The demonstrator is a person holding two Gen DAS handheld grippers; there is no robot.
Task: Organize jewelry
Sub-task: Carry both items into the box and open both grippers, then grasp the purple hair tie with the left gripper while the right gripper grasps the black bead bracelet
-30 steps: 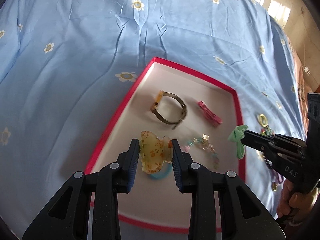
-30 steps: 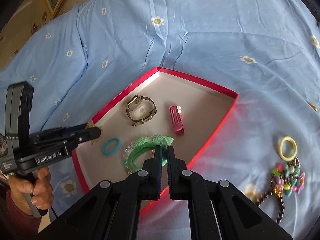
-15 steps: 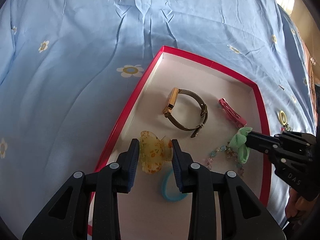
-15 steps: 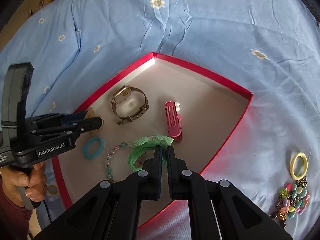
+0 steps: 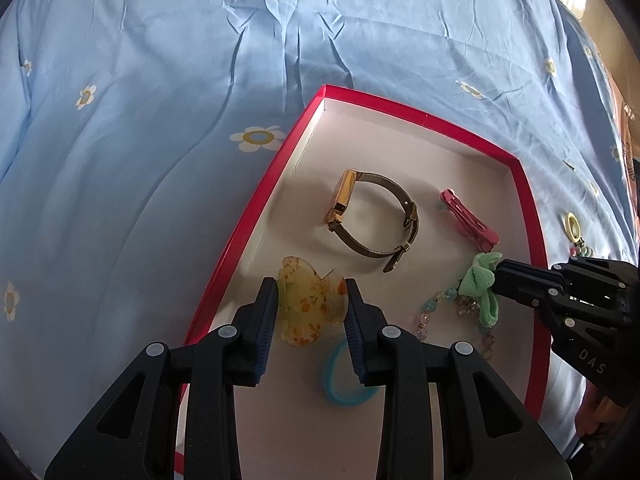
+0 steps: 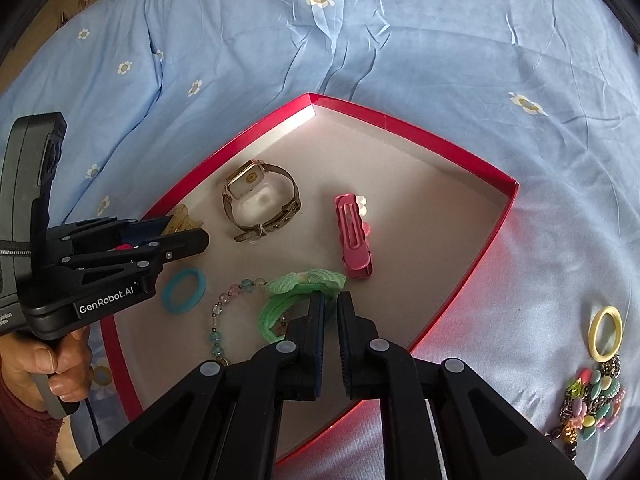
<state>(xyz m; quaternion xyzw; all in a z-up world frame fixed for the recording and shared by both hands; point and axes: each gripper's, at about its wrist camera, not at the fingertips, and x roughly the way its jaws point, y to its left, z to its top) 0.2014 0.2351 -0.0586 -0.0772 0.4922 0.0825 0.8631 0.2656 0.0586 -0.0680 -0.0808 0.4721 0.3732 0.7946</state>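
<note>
- The left gripper [image 5: 312,308] pinches a yellow speckled claw clip [image 5: 308,304] between its pads, above the near-left part of the red tray [image 5: 240,232], toward 7 o'clock from the tray's middle.
- The right gripper [image 6: 328,312] has just been opening: a narrow gap now shows between its jaws, with the green bow hair tie [image 6: 296,292] at the tips. Whether the pads are on the fabric, I cannot tell.
- In the left wrist view the hair tie [image 5: 480,284] lies over a beaded bracelet [image 5: 432,312] at the tray's 4 o'clock side.
- A gold watch [image 5: 372,220] sits near the tray's middle; a pink hair clip [image 5: 468,220] lies at 3 o'clock from it.
- A blue ring [image 5: 340,376] lies at 6 o'clock, just beside the claw clip.
- Outside the tray, at 4 o'clock in the right wrist view, a yellow ring [image 6: 606,334] and a colourful bead cluster [image 6: 592,400] rest on the blue flowered sheet [image 6: 400,40].
</note>
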